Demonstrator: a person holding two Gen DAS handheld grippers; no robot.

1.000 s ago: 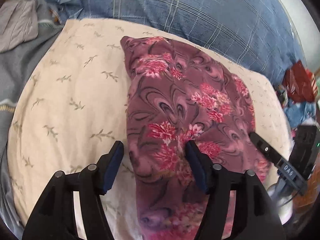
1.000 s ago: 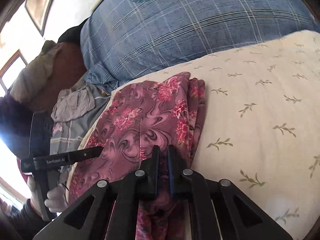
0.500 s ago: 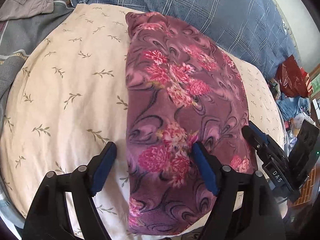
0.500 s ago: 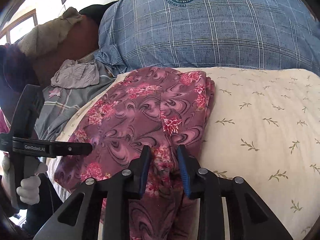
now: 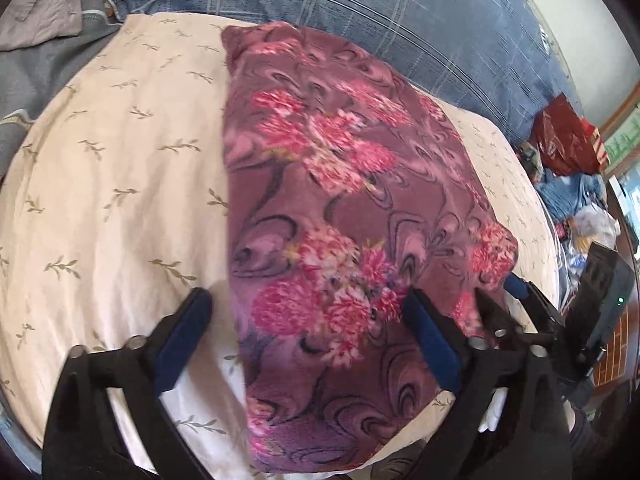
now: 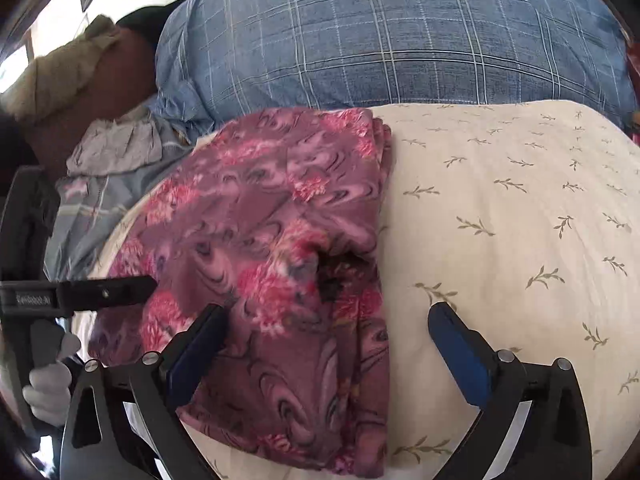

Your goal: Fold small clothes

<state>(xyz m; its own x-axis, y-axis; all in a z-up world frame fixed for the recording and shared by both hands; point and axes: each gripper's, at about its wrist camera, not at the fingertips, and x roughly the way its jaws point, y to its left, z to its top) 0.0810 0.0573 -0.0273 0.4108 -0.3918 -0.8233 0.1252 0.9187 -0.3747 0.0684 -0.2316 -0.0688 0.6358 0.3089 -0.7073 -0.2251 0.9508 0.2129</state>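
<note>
Cream leaf-print bedding point(image 5: 112, 184) is carrying the folded floral garment point(image 5: 340, 216), lying just before the blue plaid pillow point(image 6: 400, 48). Left gripper point(image 5: 306, 308) and right gripper point(image 6: 326, 322) are both hovering spread wide, released.

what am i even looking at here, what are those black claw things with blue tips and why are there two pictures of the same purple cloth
The black claws are hand-held grippers, not a robot arm: a person holds one in each hand, and each carries a wide-angle camera looking forward along its two blue-padded fingers. That is why there are two pictures of one scene.

One picture is from the left gripper, the other from the right gripper. Each camera also catches the other tool at its edge, and a white-gloved hand shows holding the left one.

The purple cloth is a floral garment, already folded into a long strip, lying on a cream sheet with small leaf sprigs. Behind it is a blue plaid pillow, and other clothes are piled to the side.

Both grippers are open, their fingers spread around the garment's near end. Nothing is held.
</note>
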